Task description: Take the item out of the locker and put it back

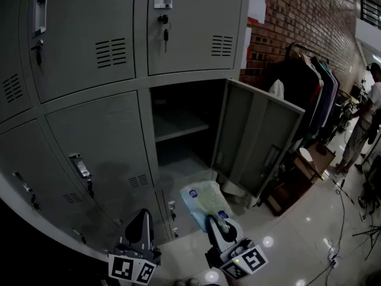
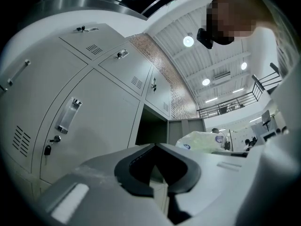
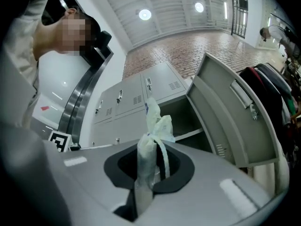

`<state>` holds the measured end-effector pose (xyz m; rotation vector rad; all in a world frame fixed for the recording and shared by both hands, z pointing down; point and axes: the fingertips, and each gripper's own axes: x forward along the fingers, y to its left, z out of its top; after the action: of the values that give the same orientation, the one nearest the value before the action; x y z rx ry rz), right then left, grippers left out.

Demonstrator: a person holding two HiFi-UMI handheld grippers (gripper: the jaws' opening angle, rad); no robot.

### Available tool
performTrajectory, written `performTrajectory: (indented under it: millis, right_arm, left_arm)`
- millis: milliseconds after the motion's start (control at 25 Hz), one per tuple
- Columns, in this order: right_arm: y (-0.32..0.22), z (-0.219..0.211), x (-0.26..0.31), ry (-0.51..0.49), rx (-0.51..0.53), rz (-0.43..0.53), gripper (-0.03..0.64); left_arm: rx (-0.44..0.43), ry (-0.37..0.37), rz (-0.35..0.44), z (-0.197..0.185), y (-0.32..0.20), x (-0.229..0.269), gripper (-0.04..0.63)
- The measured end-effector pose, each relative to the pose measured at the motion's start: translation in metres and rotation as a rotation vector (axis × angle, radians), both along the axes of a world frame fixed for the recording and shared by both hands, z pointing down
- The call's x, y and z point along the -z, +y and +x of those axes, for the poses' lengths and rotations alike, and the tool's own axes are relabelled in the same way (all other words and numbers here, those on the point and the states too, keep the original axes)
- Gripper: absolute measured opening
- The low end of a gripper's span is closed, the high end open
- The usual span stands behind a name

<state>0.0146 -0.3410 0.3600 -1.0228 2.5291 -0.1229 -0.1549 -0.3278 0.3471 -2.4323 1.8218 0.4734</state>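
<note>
The item is a pale green-white plastic packet point(image 1: 205, 202) with blue round logos. My right gripper point(image 1: 215, 225) is shut on its lower end and holds it up in front of the open locker point(image 1: 181, 130), below its opening. In the right gripper view the packet point(image 3: 153, 126) stands pinched between the jaws of the right gripper point(image 3: 148, 149), with the locker's shelf point(image 3: 188, 134) beyond it. The locker door point(image 1: 256, 139) is swung out to the right. My left gripper point(image 1: 140, 220) hangs low at the left, shut and empty. In the left gripper view, the packet point(image 2: 202, 140) shows to the right.
Closed grey lockers point(image 1: 101, 142) with keys fill the left and top. A clothes rack point(image 1: 309, 82) stands against the brick wall at the right, with a low wooden stand point(image 1: 300, 171) beside the door. A person point(image 1: 363, 118) stands far right; cables point(image 1: 339, 219) lie on the floor.
</note>
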Motion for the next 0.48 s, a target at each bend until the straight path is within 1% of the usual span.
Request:
performTrajectory:
  millis: [200,480]
  right_arm:
    - [0.0017,0.0024,-0.0023,0.019,-0.013,-0.016,0.033]
    - [0.0030,-0.0021,0.0004,0.045,-0.013,-0.008,0.032]
  left_arm:
    - [0.000,0.000,-0.012,0.0006,0.0023,-0.0049,0.005]
    - [0.004,0.008,-0.017,-0.0019,0.0032,-0.0070,0.005]
